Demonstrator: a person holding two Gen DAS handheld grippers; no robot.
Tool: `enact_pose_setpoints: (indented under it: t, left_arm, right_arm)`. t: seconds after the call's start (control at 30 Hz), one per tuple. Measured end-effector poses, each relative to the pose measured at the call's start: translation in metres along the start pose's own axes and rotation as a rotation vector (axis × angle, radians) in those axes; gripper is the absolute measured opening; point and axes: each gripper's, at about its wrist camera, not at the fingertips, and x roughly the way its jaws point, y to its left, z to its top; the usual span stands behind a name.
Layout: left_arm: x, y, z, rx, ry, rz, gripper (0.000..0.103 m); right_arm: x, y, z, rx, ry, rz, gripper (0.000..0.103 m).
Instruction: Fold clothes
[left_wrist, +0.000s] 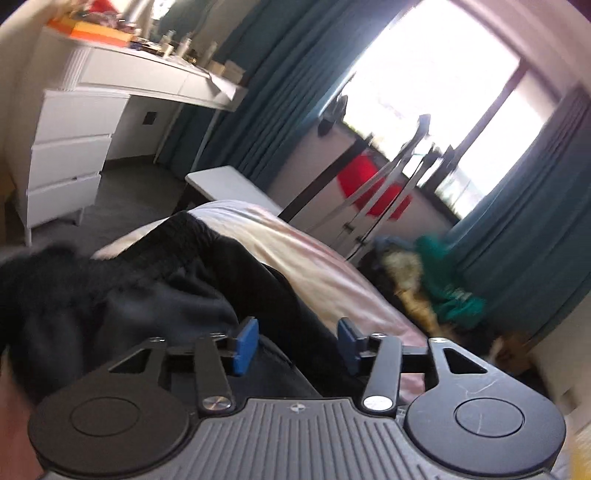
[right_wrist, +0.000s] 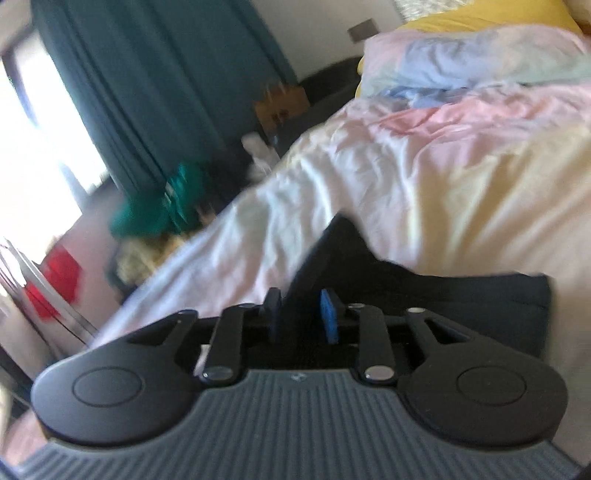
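Observation:
A black garment (left_wrist: 177, 280) with an elastic waistband lies bunched on the pastel bed cover (left_wrist: 314, 258). My left gripper (left_wrist: 297, 345) is open just above the dark cloth, blue pads apart, nothing between them. In the right wrist view the same black garment (right_wrist: 424, 295) lies flat on the bed (right_wrist: 406, 177), one corner raised in a peak. My right gripper (right_wrist: 301, 315) is partly closed with a fold of the black cloth between its pads.
A white desk with drawers (left_wrist: 74, 147) stands at the left. Teal curtains (left_wrist: 266, 92) flank a bright window. A pile of green and yellow clothes (left_wrist: 436, 288) lies beside the bed. A metal stand (left_wrist: 388, 177) and pillows (right_wrist: 461, 62) are also in view.

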Motion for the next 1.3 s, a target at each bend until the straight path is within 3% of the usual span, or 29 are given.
enact_pose_setpoints:
  t: [0.13, 0.23, 0.3, 0.37, 0.5, 0.57, 0.63, 0.83, 0.93, 1.07, 1.1, 1.13, 1.17, 1.23, 1.3]
  left_arm:
    - [-0.064, 0.027, -0.026, -0.167, -0.082, -0.038, 0.069]
    - [-0.079, 0.057, -0.044, -0.256, 0.012, -0.025, 0.07]
    - [-0.075, 0.078, -0.05, -0.321, 0.12, 0.015, 0.07]
    - [-0.07, 0.099, -0.057, -0.393, 0.18, -0.013, 0.07]
    - [-0.053, 0.132, -0.066, -0.51, 0.196, -0.046, 0.07]
    - [-0.046, 0.146, -0.071, -0.615, 0.171, -0.033, 0.067]
    - [-0.037, 0.154, -0.072, -0.688, 0.139, -0.077, 0.067]
    - [-0.005, 0.138, -0.051, -0.507, 0.107, -0.126, 0.06]
    - [0.011, 0.136, -0.045, -0.508, 0.078, -0.151, 0.056]
    - [0.032, 0.132, -0.039, -0.534, 0.051, -0.141, 0.034]
    - [0.031, 0.128, -0.04, -0.514, 0.035, -0.12, 0.022]
    - [0.031, 0.125, -0.041, -0.494, 0.017, -0.1, 0.019]
    - [0.029, 0.12, -0.043, -0.457, -0.009, -0.075, 0.016]
    - [0.021, 0.107, -0.048, -0.409, -0.051, -0.043, 0.013]
    - [0.014, 0.106, -0.045, -0.454, -0.063, -0.059, 0.011]
  right_arm:
    - [-0.05, -0.047, -0.015, 0.282, 0.043, 0.128, 0.044]
    - [-0.078, -0.064, -0.036, 0.385, 0.145, 0.215, 0.045]
    - [-0.091, -0.069, -0.051, 0.397, 0.229, 0.225, 0.045]
    - [-0.097, -0.075, -0.06, 0.417, 0.285, 0.22, 0.045]
    - [-0.092, -0.089, -0.066, 0.527, 0.318, 0.207, 0.045]
    - [-0.086, -0.097, -0.07, 0.569, 0.323, 0.183, 0.045]
    - [-0.077, -0.104, -0.07, 0.578, 0.315, 0.173, 0.044]
    - [-0.044, -0.117, -0.054, 0.557, 0.258, 0.223, 0.043]
    - [-0.031, -0.126, -0.054, 0.586, 0.257, 0.226, 0.042]
    - [-0.027, -0.132, -0.05, 0.559, 0.18, 0.226, 0.04]
    - [-0.028, -0.132, -0.049, 0.536, 0.143, 0.205, 0.035]
    - [-0.029, -0.131, -0.048, 0.513, 0.105, 0.183, 0.022]
    - [-0.03, -0.129, -0.047, 0.487, 0.072, 0.154, 0.016]
    - [-0.033, -0.123, -0.045, 0.448, 0.039, 0.098, 0.011]
    - [-0.039, -0.116, -0.041, 0.418, 0.011, 0.084, 0.009]
